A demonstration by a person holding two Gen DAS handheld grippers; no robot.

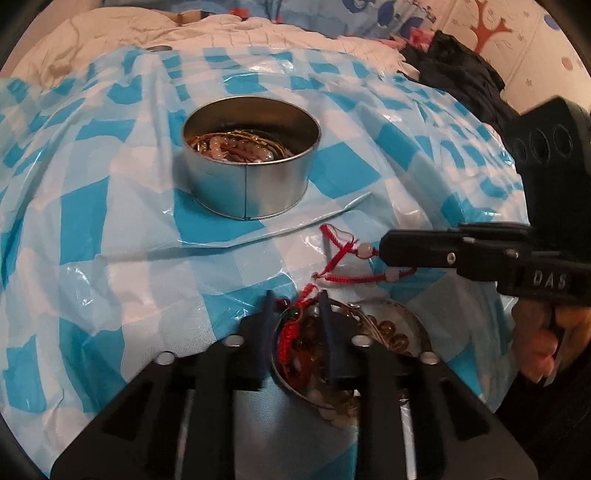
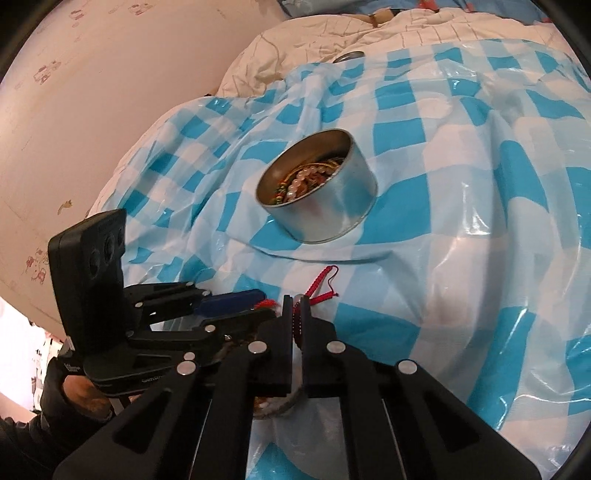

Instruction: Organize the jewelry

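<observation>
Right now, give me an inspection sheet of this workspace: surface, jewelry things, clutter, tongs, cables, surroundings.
Surface: crinkled blue-and-white checked plastic sheet over white bedding.
Job's things: round metal tin upright, holding beaded bracelets; shallow metal dish of amber and pale beads near the tongs; red cord bracelet stretched out of the dish.
Clutter: dark garment at the sheet's far edge.
Grippers: right tongs shut on the red cord bracelet; left tongs narrowed around a red braid at the dish rim, grip unclear.
Cables: nothing seen.
Surroundings: pale patterned wall.
</observation>
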